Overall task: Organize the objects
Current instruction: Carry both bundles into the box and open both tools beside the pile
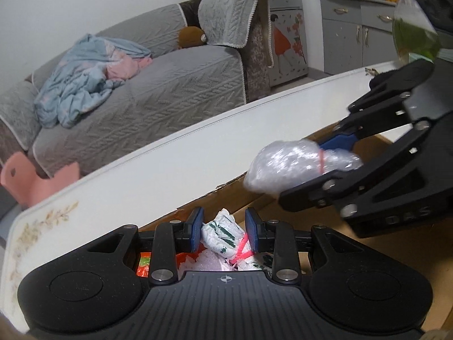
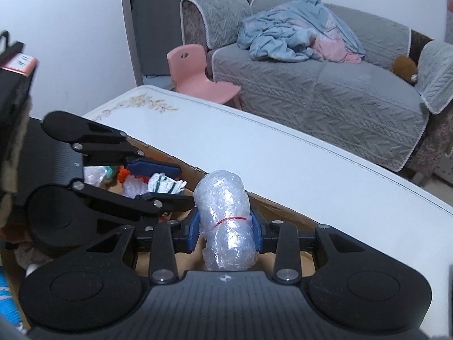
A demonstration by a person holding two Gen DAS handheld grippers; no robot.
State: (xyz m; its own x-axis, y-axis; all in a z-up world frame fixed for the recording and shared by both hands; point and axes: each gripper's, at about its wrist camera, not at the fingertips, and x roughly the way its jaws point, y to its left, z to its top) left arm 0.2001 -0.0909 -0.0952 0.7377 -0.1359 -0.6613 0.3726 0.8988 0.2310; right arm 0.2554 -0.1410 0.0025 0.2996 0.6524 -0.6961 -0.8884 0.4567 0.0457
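My left gripper (image 1: 225, 228) is shut on a white plastic-bag bundle with green print (image 1: 222, 233), tied with a pink band. It sits low over an open cardboard box (image 1: 226, 195) that holds several other bag bundles. My right gripper (image 2: 225, 226) is shut on a clear plastic-bag bundle (image 2: 226, 215) bound with a thin red band, held above the box's far wall (image 2: 271, 206). In the left wrist view the right gripper (image 1: 311, 167) and its clear bundle (image 1: 286, 167) hang up and to the right. In the right wrist view the left gripper (image 2: 172, 187) and its printed bundle (image 2: 164, 184) are at the left.
The box stands on a white table (image 2: 269, 153) with a flower print at one end. Behind it are a grey sofa (image 2: 325, 96) with a blue blanket (image 2: 288, 36), a pink chair (image 2: 198, 76) and a grey cabinet (image 1: 354, 31).
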